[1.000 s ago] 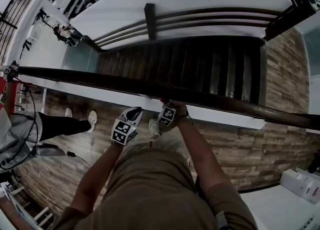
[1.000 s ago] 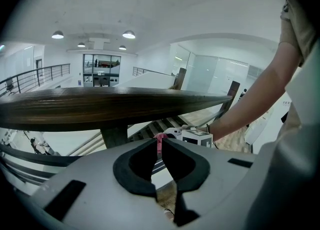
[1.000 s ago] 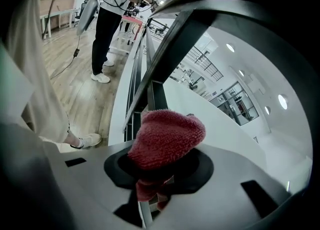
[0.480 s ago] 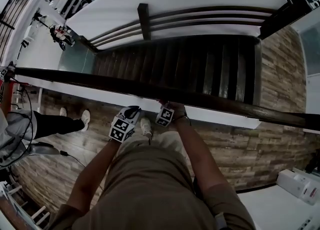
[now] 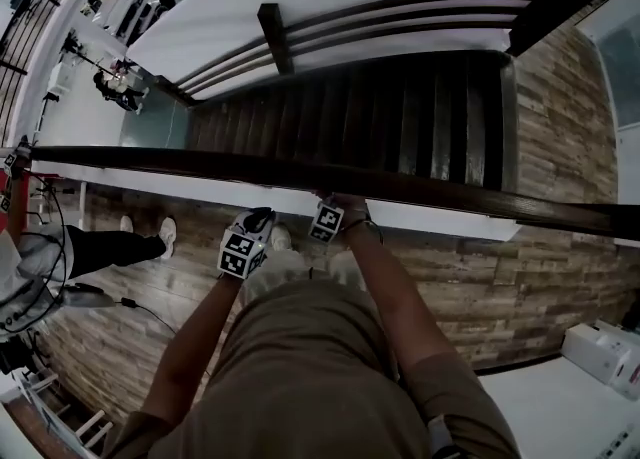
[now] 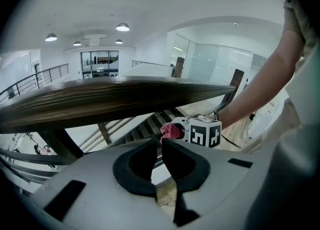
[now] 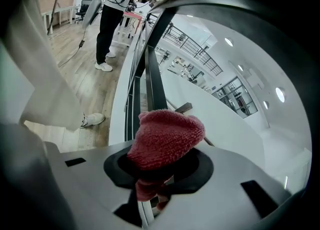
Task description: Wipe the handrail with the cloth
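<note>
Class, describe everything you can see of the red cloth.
The cloth is red, with a looped, knitted-looking weave. It is bunched into a rounded lump and clamped in the right tongs, bulging past their tips with a tail hanging below. It sits close by the dark handrail; whether they touch cannot be told.

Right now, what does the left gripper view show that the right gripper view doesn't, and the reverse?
Only the left gripper view: the left gripper, jaws together with nothing between them, and the right gripper seen from outside, marker cube and forearm included.
Only the right gripper view: its own jaws clamped on the red cloth up close, and a bystander's dark trousers and white shoes.
Both: the cloth and the dark wooden handrail.
</note>
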The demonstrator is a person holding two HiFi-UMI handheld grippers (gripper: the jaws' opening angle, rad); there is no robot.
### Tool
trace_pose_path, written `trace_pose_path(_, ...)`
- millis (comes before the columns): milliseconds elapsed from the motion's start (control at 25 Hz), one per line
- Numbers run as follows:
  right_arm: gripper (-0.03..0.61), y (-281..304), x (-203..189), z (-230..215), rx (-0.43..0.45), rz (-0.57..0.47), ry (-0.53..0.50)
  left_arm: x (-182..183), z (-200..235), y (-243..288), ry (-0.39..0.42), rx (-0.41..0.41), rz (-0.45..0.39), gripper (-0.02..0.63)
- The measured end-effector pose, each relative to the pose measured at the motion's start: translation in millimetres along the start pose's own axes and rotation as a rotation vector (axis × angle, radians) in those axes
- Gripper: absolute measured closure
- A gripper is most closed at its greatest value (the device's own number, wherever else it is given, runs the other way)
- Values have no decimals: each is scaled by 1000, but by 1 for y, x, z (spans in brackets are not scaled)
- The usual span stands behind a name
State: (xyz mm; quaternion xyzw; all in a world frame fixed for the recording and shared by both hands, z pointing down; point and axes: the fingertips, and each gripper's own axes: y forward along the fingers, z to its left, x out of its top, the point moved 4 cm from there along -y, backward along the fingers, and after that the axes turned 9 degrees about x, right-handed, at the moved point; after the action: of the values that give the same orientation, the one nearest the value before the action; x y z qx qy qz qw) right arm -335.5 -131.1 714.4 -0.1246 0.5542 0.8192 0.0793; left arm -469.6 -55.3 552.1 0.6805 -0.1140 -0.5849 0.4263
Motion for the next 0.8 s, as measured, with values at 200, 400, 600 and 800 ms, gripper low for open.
trace_pose_path(200,468,-19,-57,-7,-3,3,62,16,-51,17,-8,13,4,592)
trace_pose_path(400,468,-35,-114,-4,-21,-3,8,28,-100,32,5,14,-16,592)
trace_pose_path(600,468,-43,-154,-9,-40,15,20,37,-143,55,39,-23,-15,592)
trace_pose_path(800,468,-48,-162,-10,-34,27,13,41,-166,69,50,-64,-9,592)
